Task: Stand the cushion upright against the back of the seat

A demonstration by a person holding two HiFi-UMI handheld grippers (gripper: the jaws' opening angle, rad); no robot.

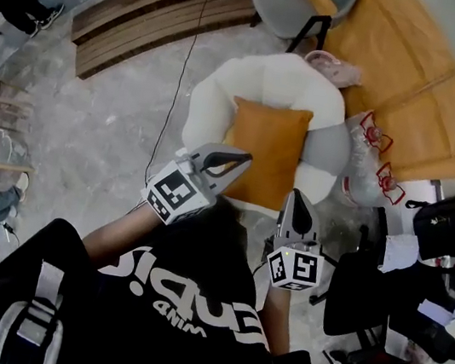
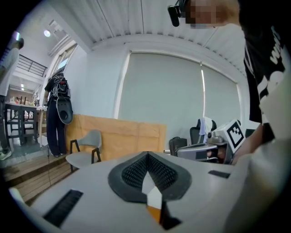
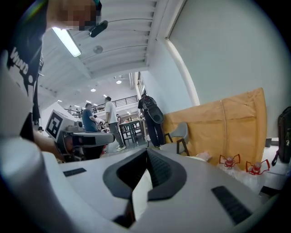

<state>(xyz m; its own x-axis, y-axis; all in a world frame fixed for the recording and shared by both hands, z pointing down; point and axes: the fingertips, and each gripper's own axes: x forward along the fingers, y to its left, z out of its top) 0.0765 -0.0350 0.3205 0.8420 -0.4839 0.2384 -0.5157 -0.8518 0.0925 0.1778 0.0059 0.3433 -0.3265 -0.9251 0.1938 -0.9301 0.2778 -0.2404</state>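
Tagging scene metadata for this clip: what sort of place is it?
Probably an open office or lab floor, not a home: bare concrete floor, a black office chair, and people standing by tables in the background.

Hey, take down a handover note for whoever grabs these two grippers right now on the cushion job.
Left gripper: shut, empty, its tip over the cushion's left edge in the head view.
Right gripper: shut, empty, near the seat's front.
Orange cushion: resting on the white seat. From above I can't tell if it leans on the back.
Done: nothing gripped yet.
Left: grip the cushion and stand it upright against the seat back.
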